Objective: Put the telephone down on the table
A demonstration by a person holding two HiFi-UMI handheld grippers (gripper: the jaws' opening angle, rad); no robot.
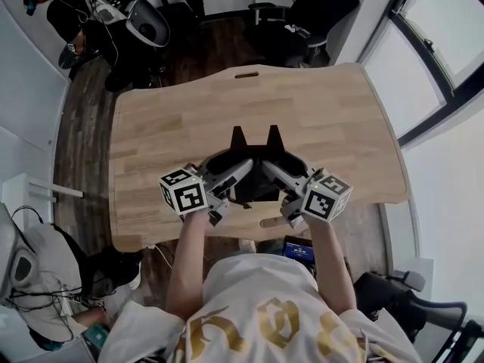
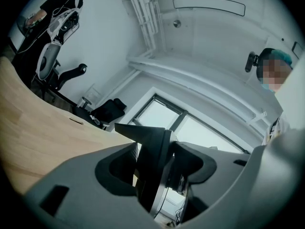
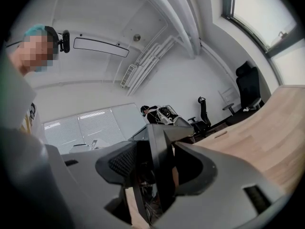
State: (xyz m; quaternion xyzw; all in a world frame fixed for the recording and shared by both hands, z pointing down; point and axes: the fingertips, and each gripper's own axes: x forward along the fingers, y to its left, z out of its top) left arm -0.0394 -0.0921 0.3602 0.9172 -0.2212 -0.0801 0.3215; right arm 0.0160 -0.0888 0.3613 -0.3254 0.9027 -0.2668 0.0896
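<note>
Head view, count: I see two grippers, the left gripper and the right gripper, one black telephone and one wooden table.
Head view, telephone: carried between both grippers over the table's near edge.
Left gripper view, jaws: clamped on the telephone's slab.
Right gripper view, jaws: clamped on it likewise.
Room: dark plank floor, several office chairs, windows.
</note>
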